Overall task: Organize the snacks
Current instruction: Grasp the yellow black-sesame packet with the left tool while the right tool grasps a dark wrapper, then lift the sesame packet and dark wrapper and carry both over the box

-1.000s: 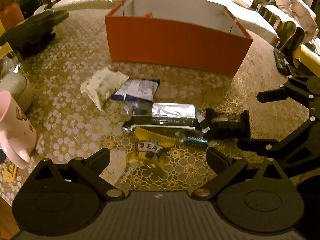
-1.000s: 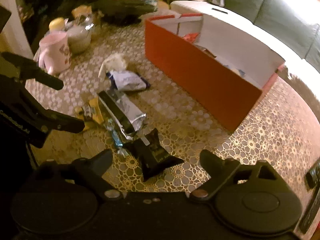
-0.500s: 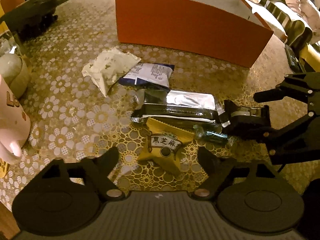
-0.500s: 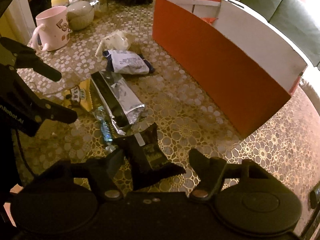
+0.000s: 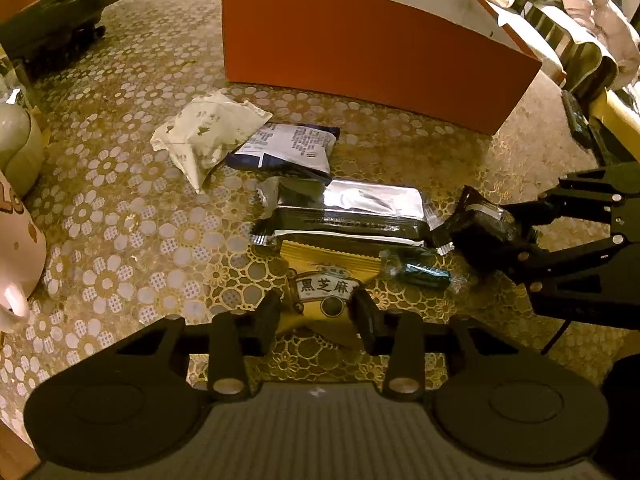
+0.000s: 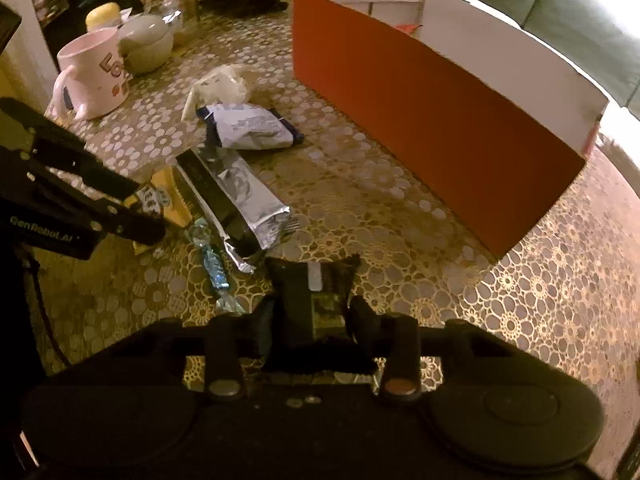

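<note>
Several snack packets lie on the patterned table before an orange box (image 5: 372, 52), also in the right wrist view (image 6: 436, 120). My left gripper (image 5: 318, 314) is shut on a yellow packet (image 5: 324, 280) that rests on the table. My right gripper (image 6: 312, 320) is shut on a black packet (image 6: 316, 292), seen from the left wrist view (image 5: 480, 228). Nearby lie a long silver and black pack (image 5: 348, 212), a small blue wrapped candy (image 5: 424, 274), a blue and white packet (image 5: 288, 146) and a white packet (image 5: 208, 132).
A pink mug (image 6: 94, 72) and a pale lidded jar (image 6: 146, 42) stand at the table's left. A dark green object (image 5: 52, 20) lies at the far left. Sofa cushions and clothes (image 5: 592, 12) sit behind the box. Bare tablecloth (image 6: 520, 320) lies right of the box.
Both grippers have moved down and forward and closed: the left onto the yellow packet, the right onto the black packet. They were open a second ago.
</note>
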Demonstrator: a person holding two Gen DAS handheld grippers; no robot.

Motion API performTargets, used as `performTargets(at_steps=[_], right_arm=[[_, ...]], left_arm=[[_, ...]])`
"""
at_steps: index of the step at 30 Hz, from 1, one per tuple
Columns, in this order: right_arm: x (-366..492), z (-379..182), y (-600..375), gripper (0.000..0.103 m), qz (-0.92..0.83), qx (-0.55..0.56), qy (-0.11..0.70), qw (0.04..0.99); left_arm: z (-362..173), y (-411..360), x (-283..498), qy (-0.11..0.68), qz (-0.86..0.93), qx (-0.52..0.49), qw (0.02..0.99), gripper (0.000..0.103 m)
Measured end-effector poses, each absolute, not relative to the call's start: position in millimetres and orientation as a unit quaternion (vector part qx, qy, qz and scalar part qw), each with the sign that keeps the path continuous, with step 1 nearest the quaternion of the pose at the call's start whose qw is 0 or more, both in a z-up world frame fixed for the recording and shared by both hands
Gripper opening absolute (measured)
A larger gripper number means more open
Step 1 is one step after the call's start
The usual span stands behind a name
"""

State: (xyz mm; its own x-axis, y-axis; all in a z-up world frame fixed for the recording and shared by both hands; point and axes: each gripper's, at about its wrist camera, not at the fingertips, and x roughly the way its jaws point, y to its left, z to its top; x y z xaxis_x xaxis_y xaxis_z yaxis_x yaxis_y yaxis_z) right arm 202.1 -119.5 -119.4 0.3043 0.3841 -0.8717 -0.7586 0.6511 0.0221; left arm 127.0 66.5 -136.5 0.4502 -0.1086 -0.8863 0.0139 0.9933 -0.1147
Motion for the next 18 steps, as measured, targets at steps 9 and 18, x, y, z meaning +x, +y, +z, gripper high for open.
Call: performTargets(at_steps=[9,18], right_arm=[[195,-115,-129,0.034,0.326,-0.160,0.466,0.807],[181,-102,-137,0.034,0.313,-0.121,0.466,0.819]], left_arm=[[-132,64,121,0.521,-0.022,-0.054,0.852,0.037],[-127,62,115,0.518,-0.023,-0.061,0.853,0.032]])
